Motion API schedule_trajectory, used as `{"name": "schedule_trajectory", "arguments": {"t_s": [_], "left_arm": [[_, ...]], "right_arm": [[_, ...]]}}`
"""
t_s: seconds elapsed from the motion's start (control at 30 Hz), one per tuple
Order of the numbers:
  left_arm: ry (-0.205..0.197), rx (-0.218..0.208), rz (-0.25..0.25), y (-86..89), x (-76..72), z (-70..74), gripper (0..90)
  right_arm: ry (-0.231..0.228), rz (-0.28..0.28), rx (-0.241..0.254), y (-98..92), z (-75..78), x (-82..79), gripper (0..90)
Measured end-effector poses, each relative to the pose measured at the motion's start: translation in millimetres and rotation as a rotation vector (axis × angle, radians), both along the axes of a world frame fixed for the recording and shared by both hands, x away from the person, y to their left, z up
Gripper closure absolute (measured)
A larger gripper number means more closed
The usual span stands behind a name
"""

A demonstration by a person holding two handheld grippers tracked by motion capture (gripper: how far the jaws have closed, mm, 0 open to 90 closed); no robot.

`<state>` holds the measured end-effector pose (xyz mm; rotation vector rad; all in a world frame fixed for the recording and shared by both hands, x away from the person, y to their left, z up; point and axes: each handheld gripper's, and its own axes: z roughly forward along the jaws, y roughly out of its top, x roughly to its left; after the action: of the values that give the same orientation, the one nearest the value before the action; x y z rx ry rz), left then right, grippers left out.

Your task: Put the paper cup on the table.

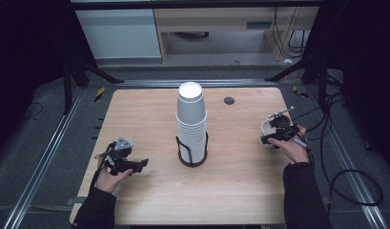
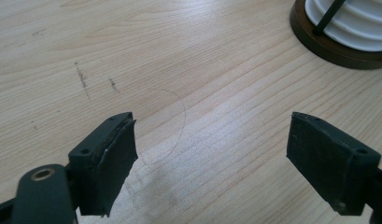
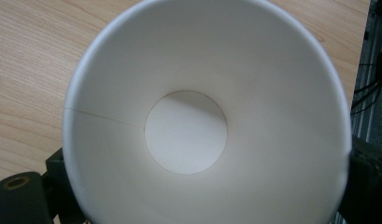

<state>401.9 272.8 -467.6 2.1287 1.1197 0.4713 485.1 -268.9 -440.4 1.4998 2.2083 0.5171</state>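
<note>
Paper cup (image 3: 202, 116) sits upright between the jaws of the right gripper (image 1: 277, 131), near the right edge of the wooden table (image 1: 149, 114); the right gripper view looks straight down into its white inside, with the round bottom and one thin seam line plain to see; a black jaw stands at each side of the cup's wall, low at the left and low at the right, but whether the pads press on the wall or merely stand beside it I cannot tell; in the high view the person's right hand (image 1: 292, 145) holds that gripper over the cup, a cable (image 1: 345, 176) trailing off the table's right side; left gripper (image 1: 127, 162) rests low over the table near its left front, held in the left hand (image 1: 109, 177), with a grey three-cornered plate on top; its jaws stand wide apart with bare wood between them, and a faint curved mark (image 2: 172, 126) shows on the wood there; well apart from both grippers, at the middle of the table, a tall stack of white cups (image 1: 191, 121) stands mouth-down in a dark wire holder (image 1: 192, 155), whose round base (image 2: 338, 46) shows at the upper right of the left gripper view; a small dark round cap (image 1: 229, 100) lies in the tabletop behind the stack
</note>
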Motion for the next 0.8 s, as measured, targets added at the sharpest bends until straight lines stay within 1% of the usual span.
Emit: {"name": "schedule_trajectory", "arguments": {"t_s": [0.13, 0.27, 0.4, 0.47, 0.53, 0.73, 0.8], "left_arm": [[0.001, 0.002, -0.001, -0.2, 0.0, -0.2, 15.0], [0.001, 0.001, 0.001, 0.5, 0.1, -0.2, 15.0], [0.001, -0.002, -0.002, 0.6, 0.0, 0.0, 14.8], [0.000, -0.004, -0.005, 0.6, -0.2, 0.1, 14.6], [0.000, -0.003, -0.005, 0.8, -0.2, 0.1, 14.5], [-0.001, -0.006, -0.001, 2.3, -0.4, 0.8, 14.5], [-0.002, -0.006, 0.002, 2.6, -0.6, 1.1, 14.5]], "right_arm": [[0.002, 0.013, -0.014, 0.3, -2.7, 1.9, 7.0], [-0.005, 0.011, -0.010, 0.1, -3.3, 2.4, 6.1], [0.007, 0.014, 0.004, 0.4, -3.5, 2.0, 3.2], [0.012, 0.015, 0.020, 0.1, -2.3, 1.6, 1.6], [0.009, 0.014, 0.033, -0.3, -0.4, 0.2, 0.7], [0.002, 0.004, 0.048, -1.8, 6.4, -6.5, 0.4], [-0.011, 0.002, 0.057, -1.5, 10.5, -10.5, 0.3]]}}
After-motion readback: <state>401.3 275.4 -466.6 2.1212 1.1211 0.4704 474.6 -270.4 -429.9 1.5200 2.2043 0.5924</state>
